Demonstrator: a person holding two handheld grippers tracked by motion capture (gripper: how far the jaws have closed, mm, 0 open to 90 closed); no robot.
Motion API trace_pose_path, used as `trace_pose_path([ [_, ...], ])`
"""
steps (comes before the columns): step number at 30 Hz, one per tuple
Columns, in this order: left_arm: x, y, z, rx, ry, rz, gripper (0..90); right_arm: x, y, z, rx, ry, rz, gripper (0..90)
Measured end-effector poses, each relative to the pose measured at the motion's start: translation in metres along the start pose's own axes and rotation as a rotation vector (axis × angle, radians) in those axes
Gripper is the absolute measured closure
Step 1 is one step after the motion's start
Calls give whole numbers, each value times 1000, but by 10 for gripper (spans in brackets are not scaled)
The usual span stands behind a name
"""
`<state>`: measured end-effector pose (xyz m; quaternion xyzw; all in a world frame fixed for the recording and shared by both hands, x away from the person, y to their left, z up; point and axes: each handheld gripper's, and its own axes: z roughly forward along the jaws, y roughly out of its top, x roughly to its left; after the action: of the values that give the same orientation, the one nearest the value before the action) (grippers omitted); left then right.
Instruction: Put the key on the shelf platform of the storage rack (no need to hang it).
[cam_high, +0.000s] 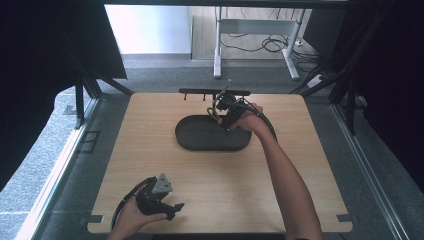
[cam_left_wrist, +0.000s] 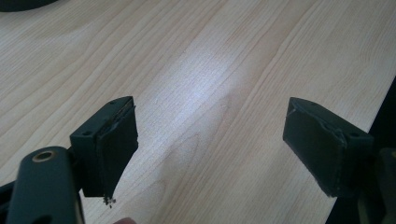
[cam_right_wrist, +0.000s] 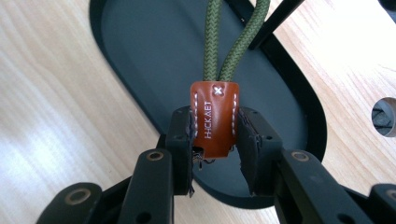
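Note:
An olive-green braided cord loop (cam_right_wrist: 212, 42) ends in a brown leather tab (cam_right_wrist: 214, 116) with white stitching. My right gripper (cam_right_wrist: 215, 135) is shut on that tab, one pad on each side. In the high view the right gripper (cam_high: 223, 113) holds the cord (cam_high: 215, 107) just over the far right part of a black oval tray (cam_high: 200, 141). The tray's floor (cam_right_wrist: 140, 56) lies right under the tab. My left gripper (cam_high: 171, 208) rests near the table's front left edge, and its jaws (cam_left_wrist: 212, 140) stand wide open over bare wood.
A low black rack (cam_high: 200, 92) with small pegs runs along the table's far edge, just behind the tray. A round hole in the tabletop (cam_right_wrist: 385, 116) shows beside the tray. Dark curtains flank the table; a desk frame and cables stand beyond.

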<state>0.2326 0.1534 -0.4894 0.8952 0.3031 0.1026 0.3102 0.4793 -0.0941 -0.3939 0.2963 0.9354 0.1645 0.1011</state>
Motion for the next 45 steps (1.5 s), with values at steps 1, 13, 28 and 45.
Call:
trace_pose_path([
  [1, 0, 0, 0, 0, -1, 0, 185, -1, 0, 2, -3, -2, 1, 679],
  [13, -2, 0, 3, 6, -7, 4, 185, -1, -7, 21, -13, -4, 12, 676],
  [28, -2, 0, 3, 8, -6, 0, 185, -2, -17, 38, -5, -6, 4, 672],
  [45, -2, 0, 4, 9, -6, 2, 185, 3, -27, 55, 17, -1, 0, 613],
])
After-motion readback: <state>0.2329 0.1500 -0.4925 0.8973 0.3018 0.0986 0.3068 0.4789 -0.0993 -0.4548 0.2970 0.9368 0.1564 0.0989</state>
